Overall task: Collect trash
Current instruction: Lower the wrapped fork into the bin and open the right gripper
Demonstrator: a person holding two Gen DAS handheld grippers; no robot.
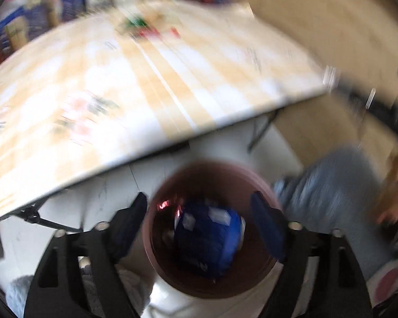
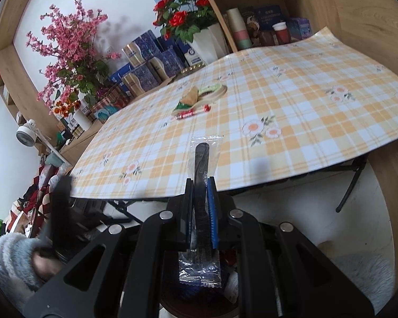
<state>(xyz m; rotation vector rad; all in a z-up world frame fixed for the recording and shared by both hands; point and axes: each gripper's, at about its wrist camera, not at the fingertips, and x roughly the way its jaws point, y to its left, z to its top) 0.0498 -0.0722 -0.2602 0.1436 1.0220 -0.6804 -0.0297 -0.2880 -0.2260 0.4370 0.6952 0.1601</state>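
Right wrist: right claw [image 2: 202, 185] clamps upright comb packet [image 2: 203, 156]; left claw [image 1: 199, 220] gapes empty.

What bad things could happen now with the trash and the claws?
The right claw pinches a clear packet at its middle only; it might slip and miss the bin. More litter lies far across the table, so it could be forgotten. The left claw view is blurry, so it might bump the bin.
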